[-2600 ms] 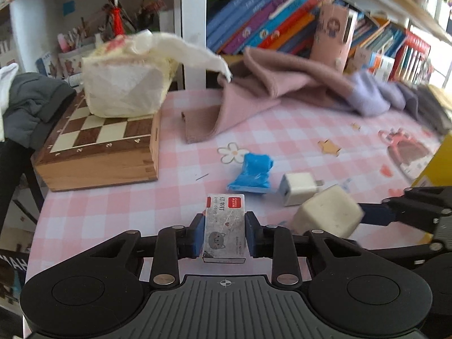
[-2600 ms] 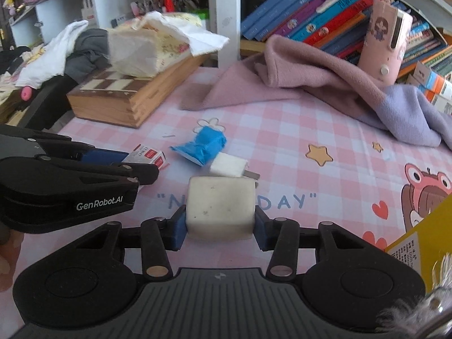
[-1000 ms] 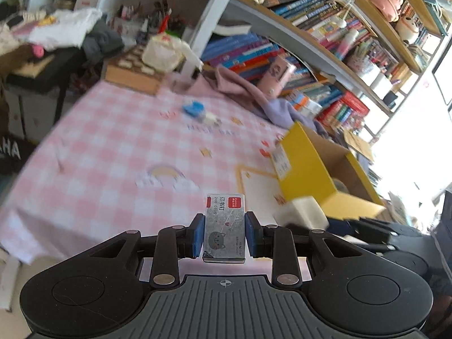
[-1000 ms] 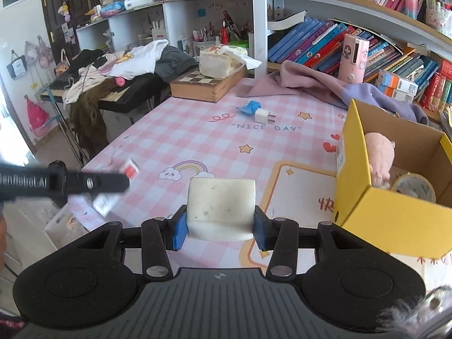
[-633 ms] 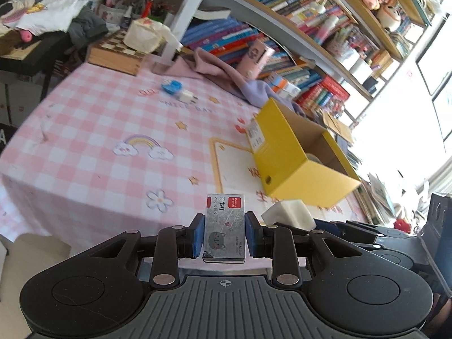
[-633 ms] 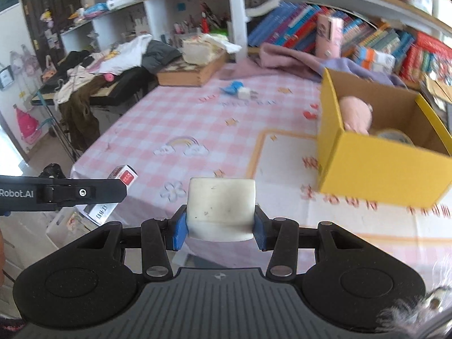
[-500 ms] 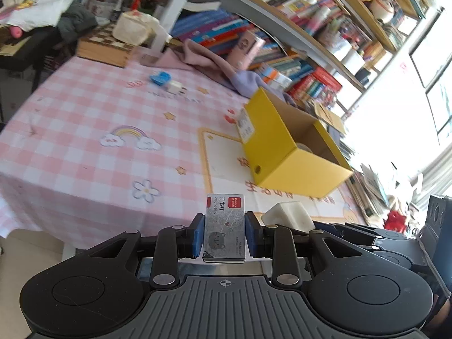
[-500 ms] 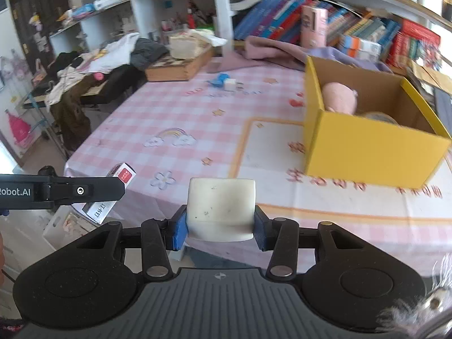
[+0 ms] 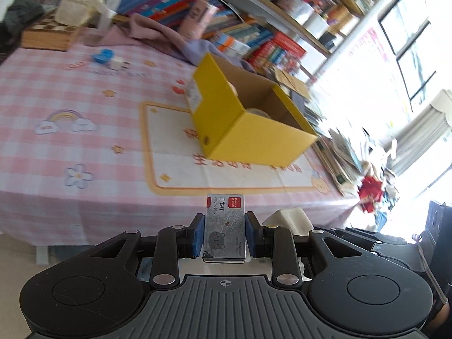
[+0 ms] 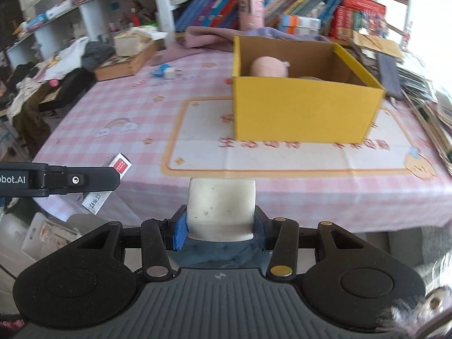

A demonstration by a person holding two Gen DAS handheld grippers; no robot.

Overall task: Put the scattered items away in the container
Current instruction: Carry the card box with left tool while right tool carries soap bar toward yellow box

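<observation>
My left gripper [image 9: 225, 236] is shut on a small grey staple box [image 9: 225, 227] with a red label, held off the table's near edge. It also shows in the right wrist view [image 10: 104, 182]. My right gripper [image 10: 221, 227] is shut on a white block [image 10: 221, 207], also visible in the left wrist view [image 9: 285, 217]. The open yellow box [image 10: 302, 110] stands on the pink checked table [image 10: 127, 107] ahead, right of centre, holding a pink plush [image 10: 268, 66]. A blue item [image 9: 103, 55] and a white charger [image 9: 116, 63] lie at the far left.
A wooden chess box [image 9: 46, 35] with a tissue pack sits at the far left corner. A pink cloth [image 9: 158, 32] lies before the bookshelf [image 9: 240, 28]. Stacked books and papers [image 10: 418, 82] crowd the table's right edge.
Both grippers have pulled back from the far corner of the table with their items. The view has swung right, and the yellow box is now nearer and more central.
</observation>
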